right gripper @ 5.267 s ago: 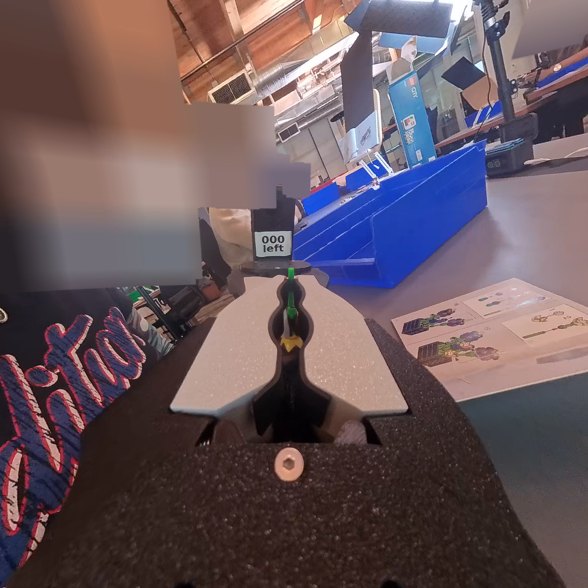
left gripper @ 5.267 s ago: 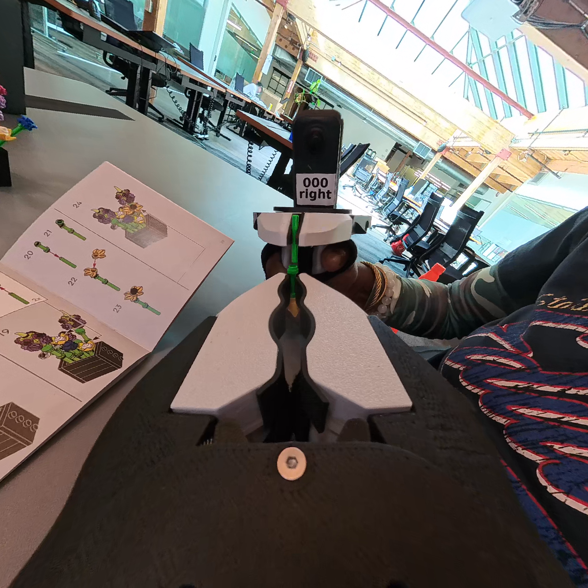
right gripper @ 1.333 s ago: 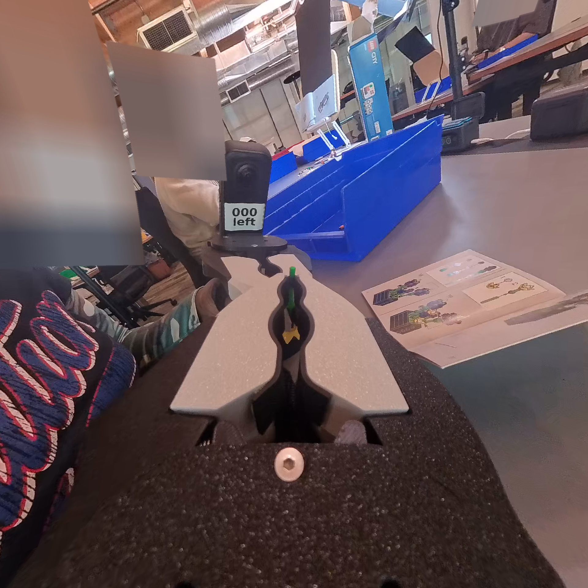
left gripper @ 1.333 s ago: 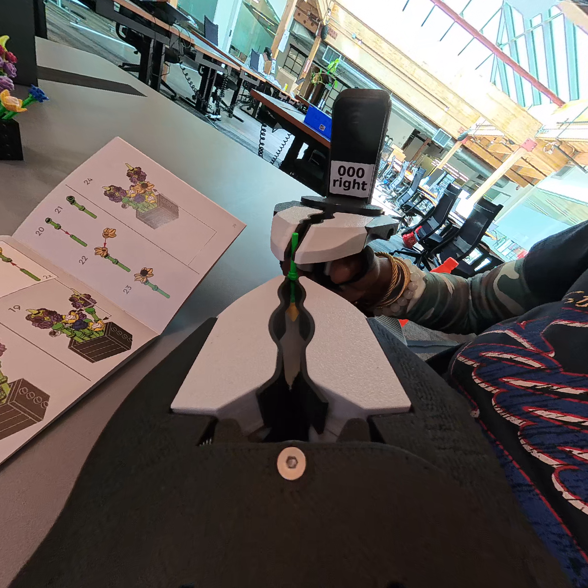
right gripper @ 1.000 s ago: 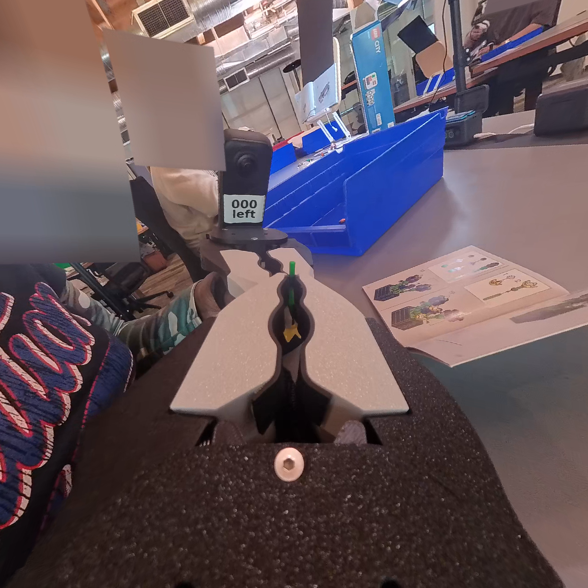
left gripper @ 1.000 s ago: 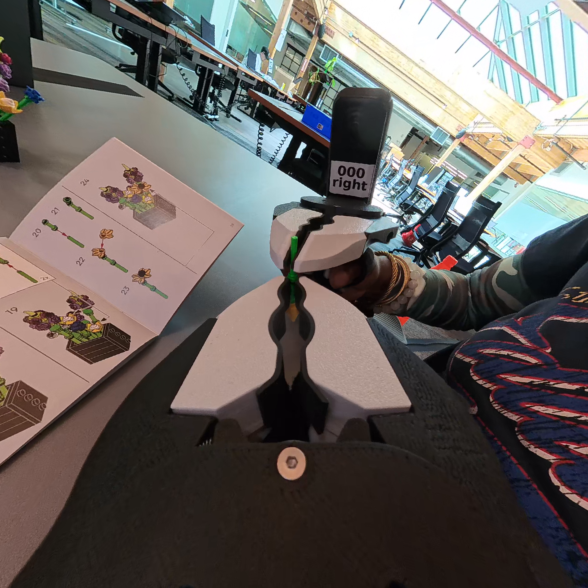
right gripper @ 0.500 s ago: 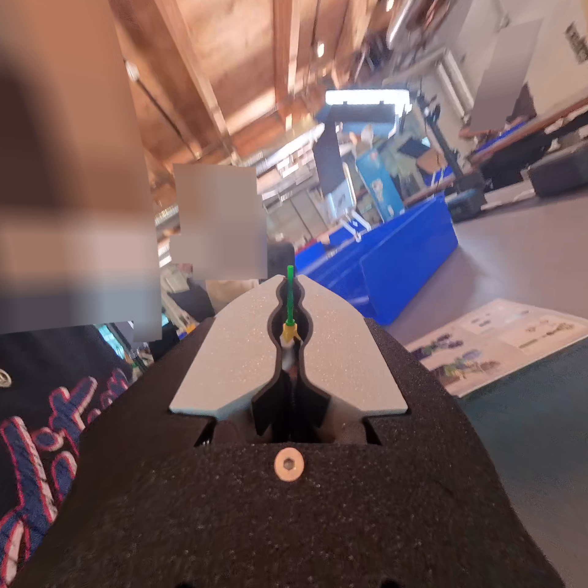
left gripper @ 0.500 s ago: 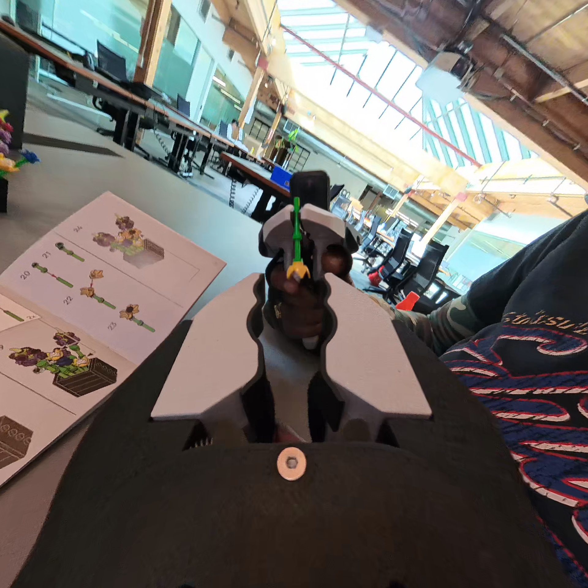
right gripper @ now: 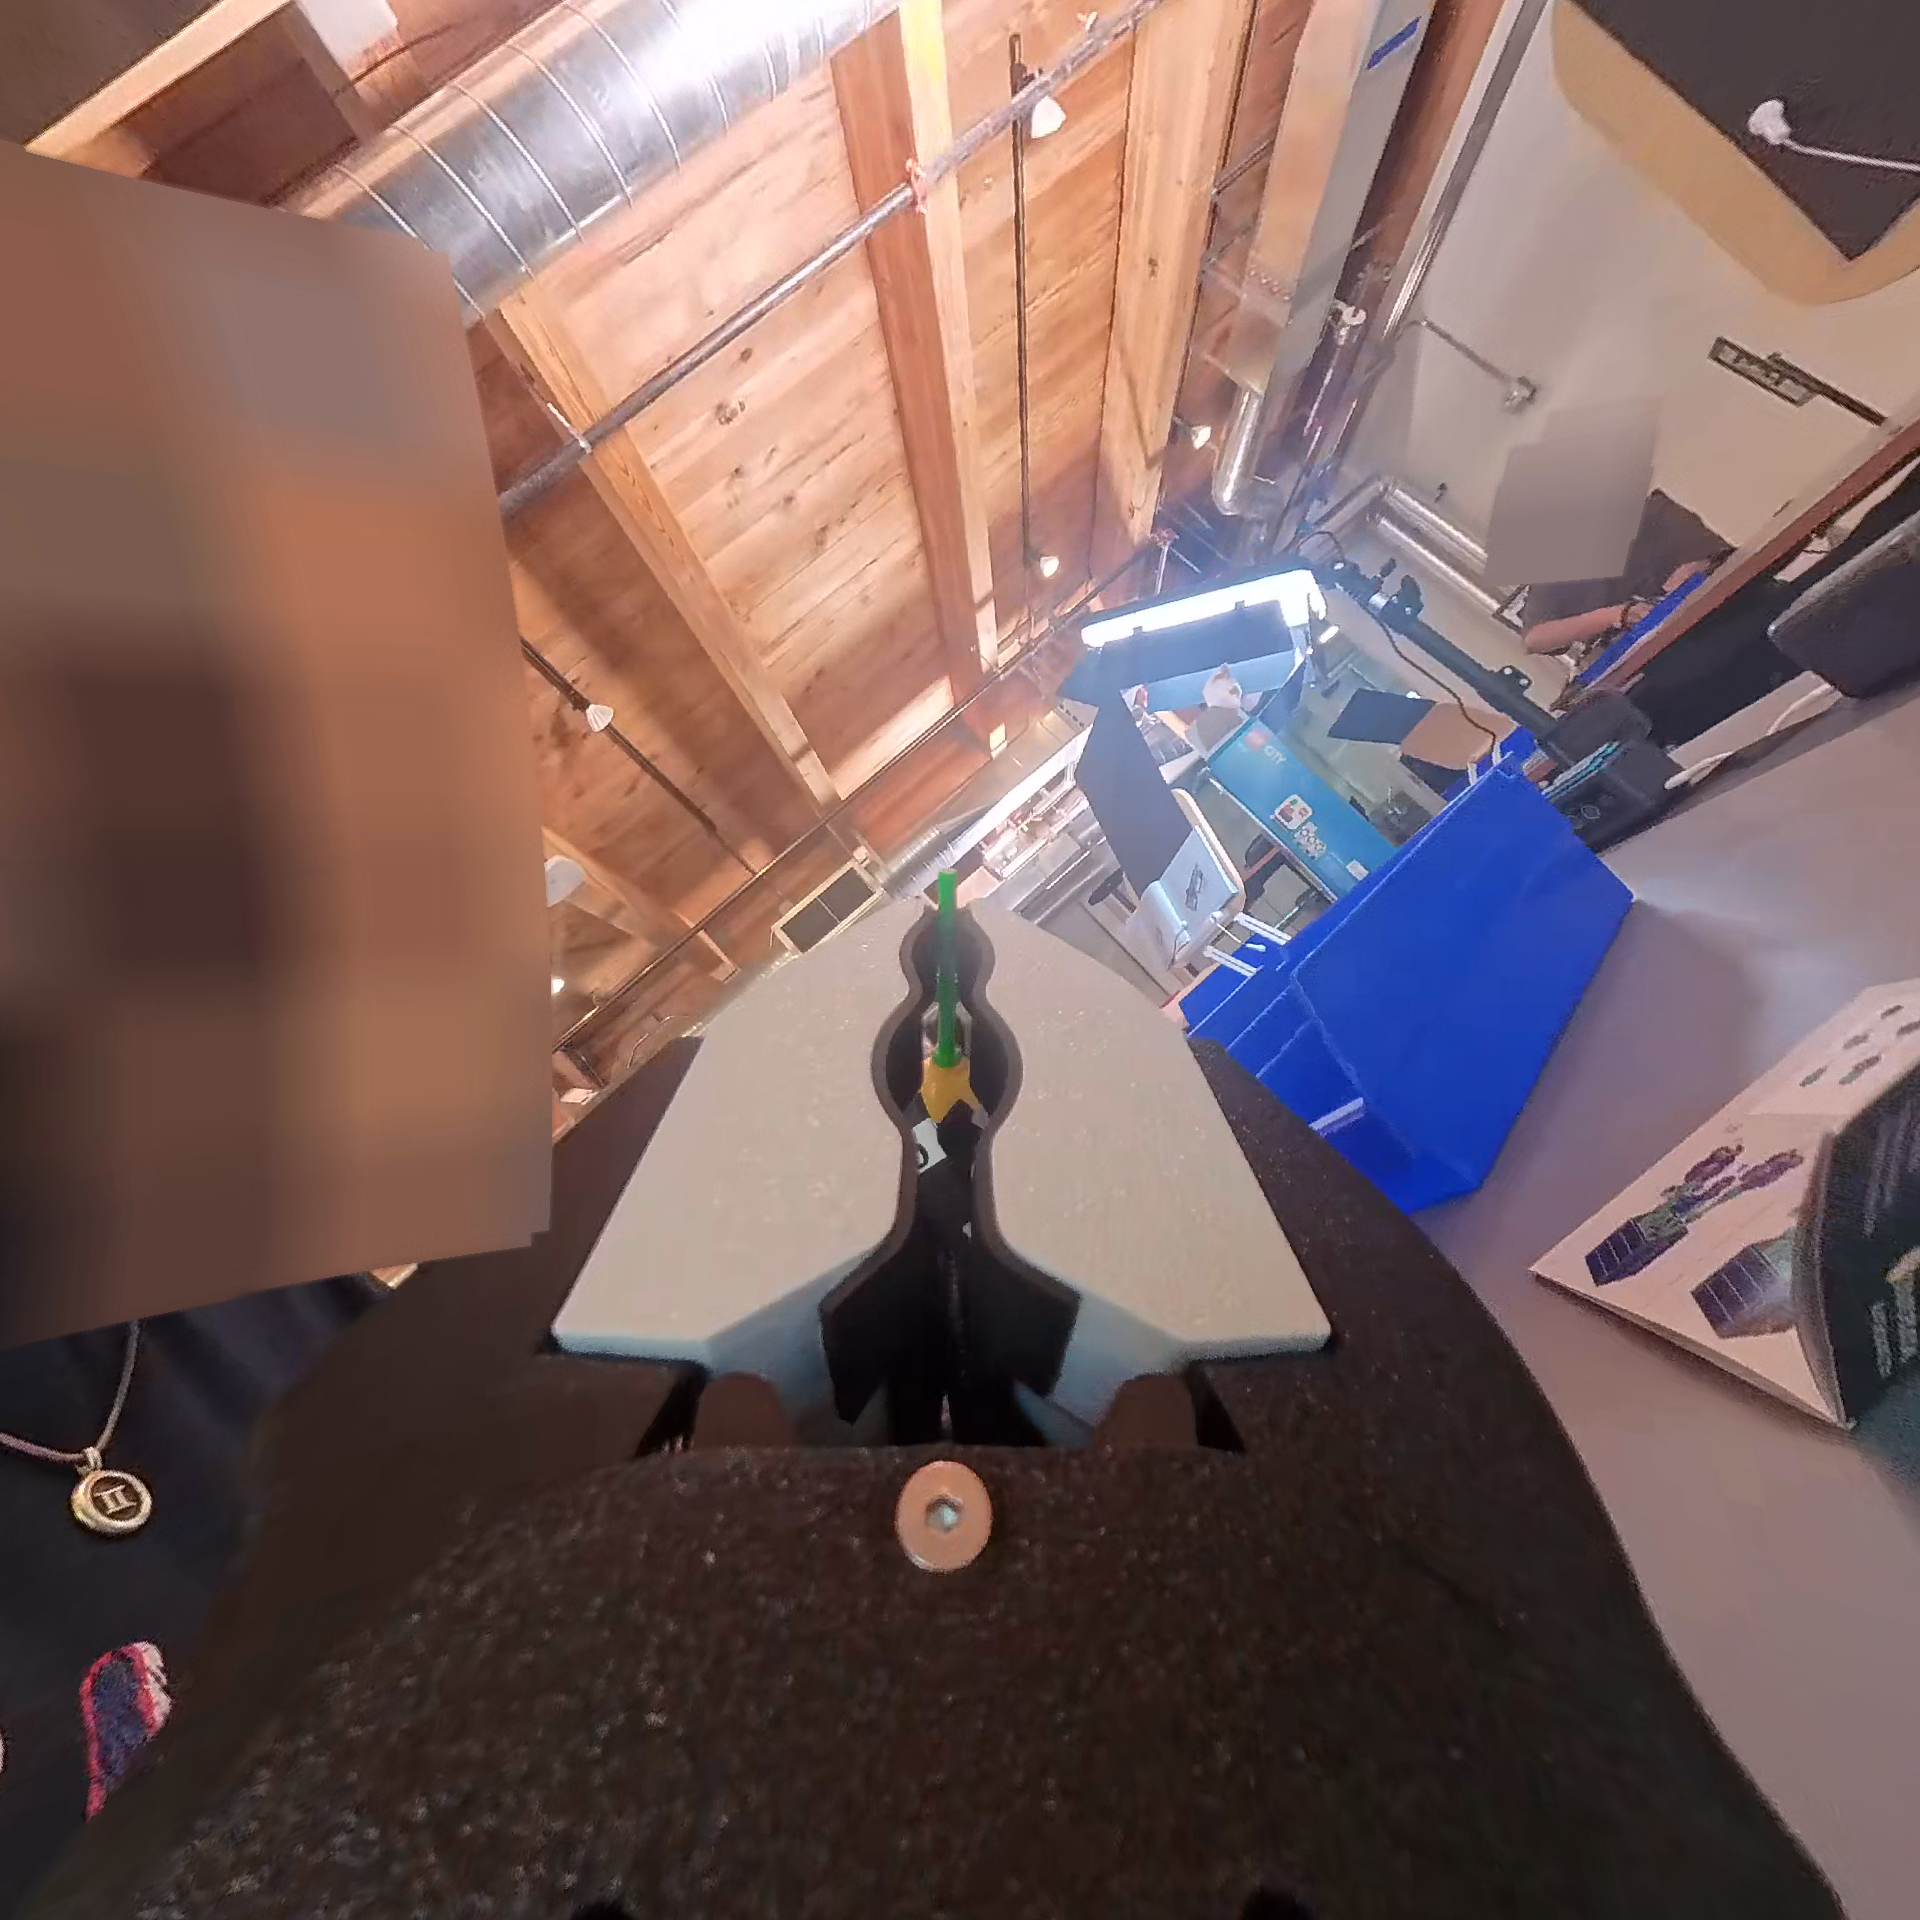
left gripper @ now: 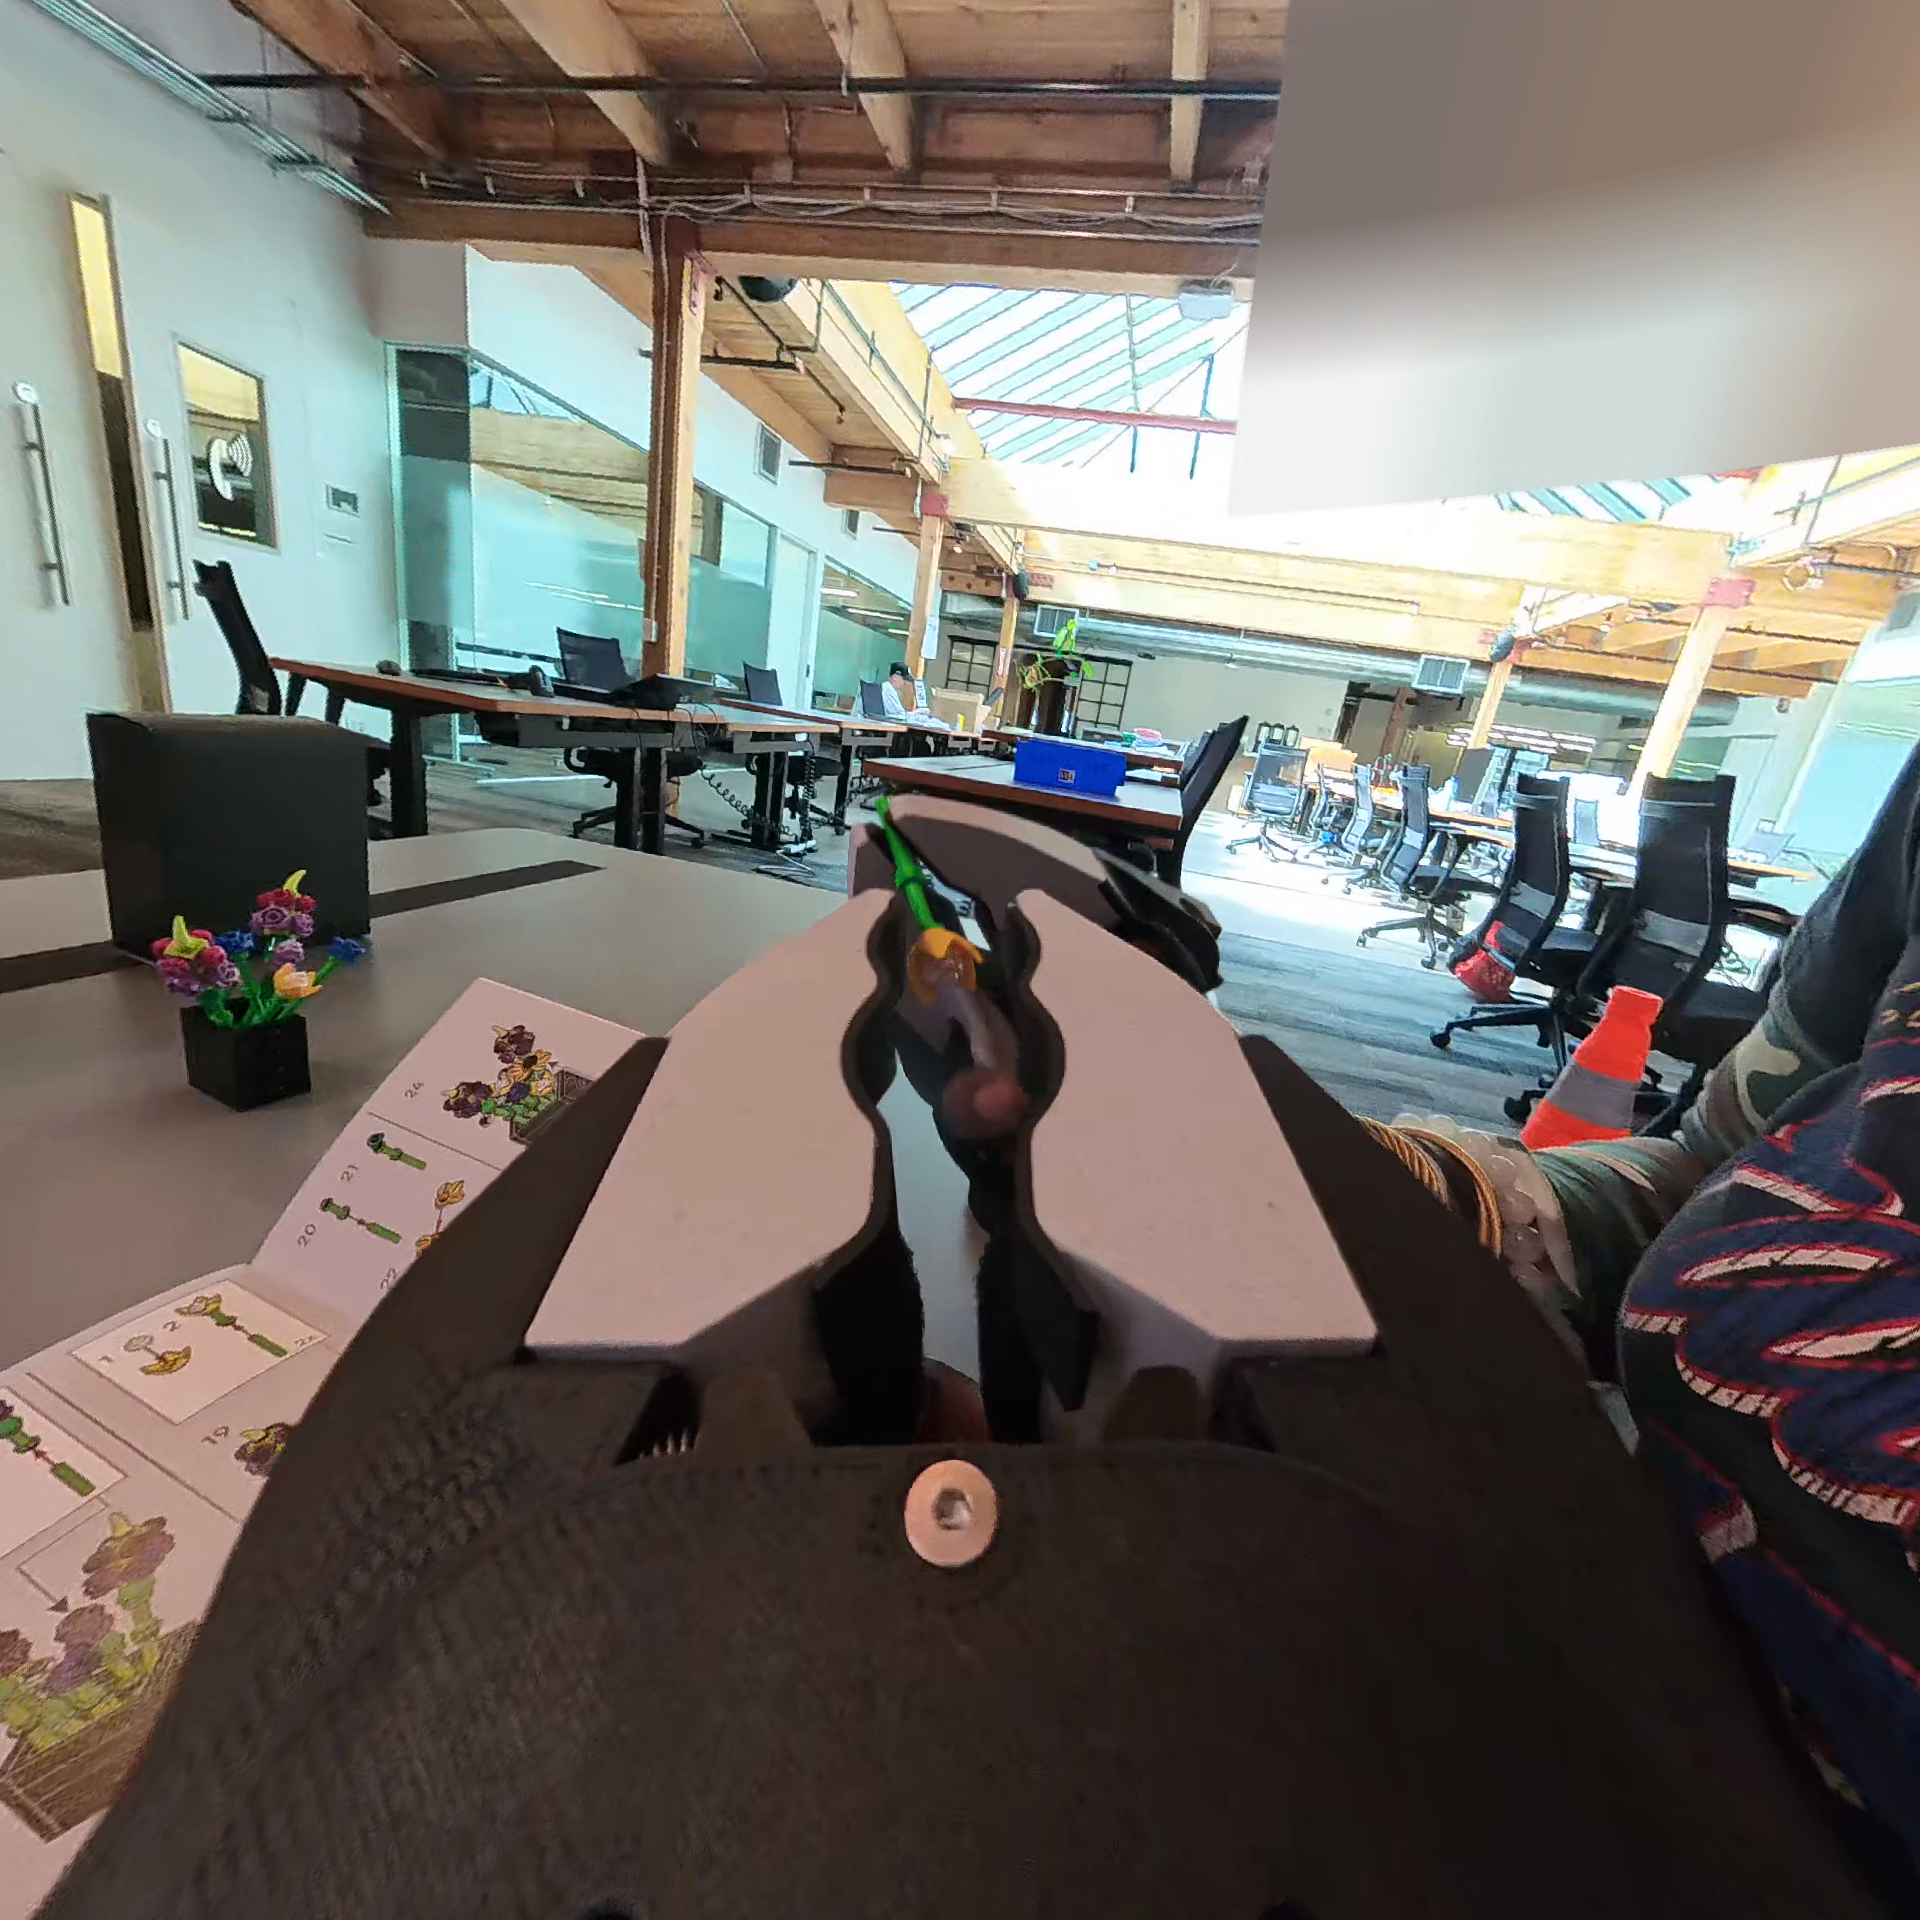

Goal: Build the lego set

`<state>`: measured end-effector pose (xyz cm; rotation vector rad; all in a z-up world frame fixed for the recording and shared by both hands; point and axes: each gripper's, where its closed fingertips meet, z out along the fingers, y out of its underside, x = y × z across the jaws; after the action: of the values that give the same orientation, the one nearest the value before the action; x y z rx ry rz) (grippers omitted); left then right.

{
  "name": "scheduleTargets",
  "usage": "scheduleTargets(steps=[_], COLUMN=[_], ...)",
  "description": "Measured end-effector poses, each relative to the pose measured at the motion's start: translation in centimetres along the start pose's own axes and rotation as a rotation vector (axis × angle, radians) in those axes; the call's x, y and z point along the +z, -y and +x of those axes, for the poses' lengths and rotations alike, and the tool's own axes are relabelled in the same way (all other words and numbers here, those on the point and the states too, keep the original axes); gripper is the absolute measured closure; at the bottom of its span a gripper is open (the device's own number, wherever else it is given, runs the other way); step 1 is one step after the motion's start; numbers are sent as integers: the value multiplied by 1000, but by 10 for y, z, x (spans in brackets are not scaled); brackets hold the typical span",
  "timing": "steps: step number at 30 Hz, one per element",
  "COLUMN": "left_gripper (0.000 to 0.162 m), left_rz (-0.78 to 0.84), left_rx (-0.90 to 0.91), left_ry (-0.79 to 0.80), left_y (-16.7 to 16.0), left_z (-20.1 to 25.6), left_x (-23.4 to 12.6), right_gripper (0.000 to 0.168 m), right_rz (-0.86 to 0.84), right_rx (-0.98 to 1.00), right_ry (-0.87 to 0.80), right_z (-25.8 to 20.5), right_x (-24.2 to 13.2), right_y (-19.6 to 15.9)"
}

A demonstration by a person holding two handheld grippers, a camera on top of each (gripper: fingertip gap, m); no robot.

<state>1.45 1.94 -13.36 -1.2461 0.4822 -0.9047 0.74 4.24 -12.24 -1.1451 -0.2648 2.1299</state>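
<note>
Right gripper (right gripper: pixel 943 914) clamps the stem (right gripper: pixel 945 987) (flower end inward), freeing its tip for planting; left gripper (left gripper: pixel 948 914) gapes empty.

timber ceiling (left gripper: pixel 883 104) | skylight (left gripper: pixel 1070 353) | desks (left gripper: pixel 540 707) | office chairs (left gripper: pixel 1673 883)

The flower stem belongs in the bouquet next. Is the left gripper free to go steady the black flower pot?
Probably yes: the left gripper is open and empty, and bare table leads to the black flower pot. The right gripper holds the flower stem.
</note>
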Motion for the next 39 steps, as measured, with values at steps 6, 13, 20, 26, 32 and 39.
scheduleTargets(steps=[6, 13, 20, 26, 32, 39], left_gripper=[145, 148, 148, 148, 148, 148], left_rz=[-52, -63, -50, -151, -504, -577], left_rx=[30, 49, 0, 49, 51, -31], left_ry=[2, 15, -1, 9, 99, 82], left_y=[-7, -12, -7, -3, -30, -41], left_z=[-1, -2, -7, -14, -32, -26], left_x=[0, 1, -6, -19, -40, -41], right_gripper=[165, 165, 164, 151, 152, 151], right_rz=[25, 56, 11, -154, -759, -1138], right_rx=[-12, 30, 30, -161, -1186, -1649], right_ry=[-19, -14, -39, -145, -360, -161], right_z=[1, 4, 9, 12, 31, 40], right_x=[-4, 0, 0, -5, -20, -19], right_y=[1, -2, -8, -10, -13, -52])
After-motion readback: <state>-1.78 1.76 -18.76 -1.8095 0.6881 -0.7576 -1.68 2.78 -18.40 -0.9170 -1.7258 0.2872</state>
